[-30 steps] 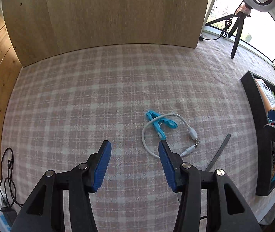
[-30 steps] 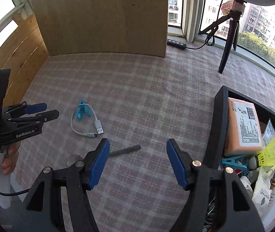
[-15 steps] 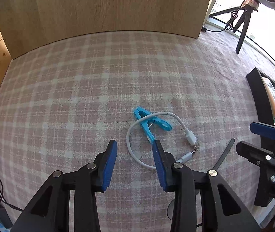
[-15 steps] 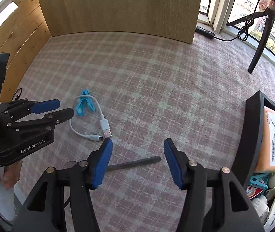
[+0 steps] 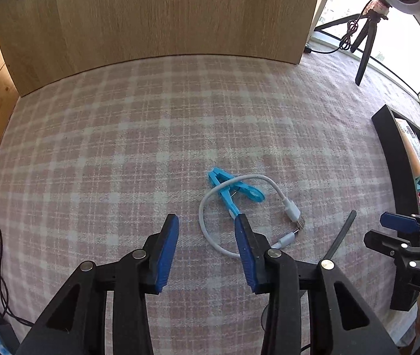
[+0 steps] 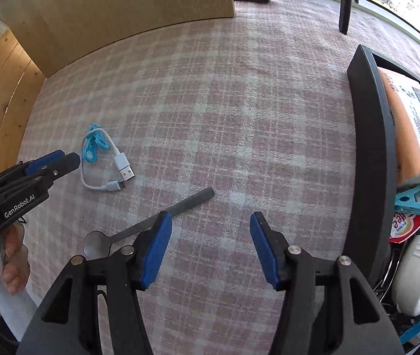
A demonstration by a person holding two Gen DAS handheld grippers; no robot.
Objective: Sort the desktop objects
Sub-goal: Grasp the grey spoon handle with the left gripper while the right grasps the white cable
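My right gripper (image 6: pixel 210 248) hides part of the spoon (image 6: pixel 147 224); its jaws stand wide apart, empty. My left gripper (image 5: pixel 207 248) is opening, nothing between its pads, just short of the white cable (image 5: pixel 210 233) looped over the blue clothespin (image 5: pixel 230 190).

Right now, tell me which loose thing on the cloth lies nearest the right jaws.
The spoon: its dark handle runs just past the right gripper, while the white cable and blue clothespin lie farther off.
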